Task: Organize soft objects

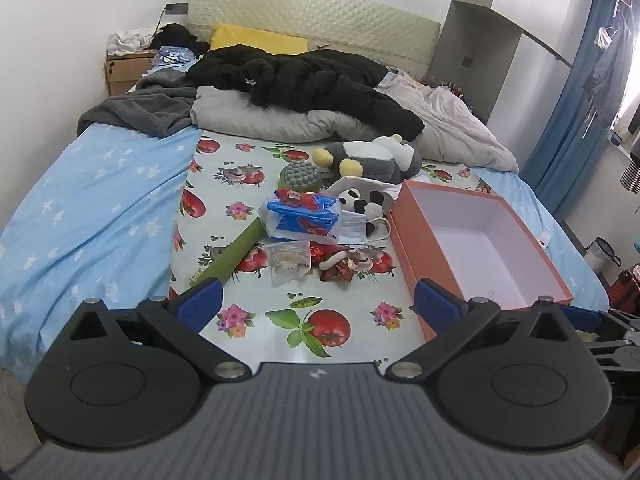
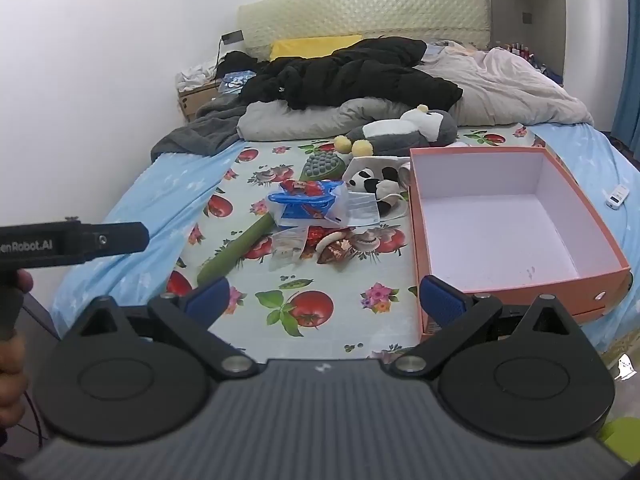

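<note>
- Left gripper (image 1: pixel 318 304), black body with blue finger pads (image 1: pixel 200 300): jaws spread wide, nothing between them, hovering over the near end of the bed.
- Right gripper (image 2: pixel 326 300), same build, blue pads (image 2: pixel 442 300): jaws also wide apart and holding nothing. In the right wrist view the left tool's black body shows at the far left edge, with part of a hand (image 2: pixel 10 360) on its grip.
- Open orange cardboard box with white inside (image 1: pixel 416 248), nothing in it, sits on the right side of the bed, just beside the right pad in both views.
- Soft things lie in a loose pile on the tomato-and-flower print sheet (image 1: pixel 340 320), left of the box:
  - grey-and-white penguin plush with yellow feet (image 1: pixel 376 158), farthest back, against the bedding
  - small black-and-white panda plush (image 1: pixel 360 200), just left of the box's far corner, resting on a white mask with ear loops (image 1: pixel 362 230)
  - blue-and-red printed plastic pack (image 1: pixel 304 216), touching the mask
  - green massage stick with a grey knobbed head (image 1: pixel 240 252), running diagonally toward the left pad
  - clear plastic bag (image 1: pixel 290 262) and a red-and-white crumpled item (image 1: pixel 336 264), side by side nearest the grippers; can't tell what that one is.
- Behind the pile: grey duvet (image 1: pixel 280 120) with a black puffy jacket (image 1: pixel 304 80) on top, yellow pillow (image 1: pixel 260 40) at the headboard.
- Light blue star-print sheet (image 1: pixel 92 200) covers the left side of the bed.
</note>
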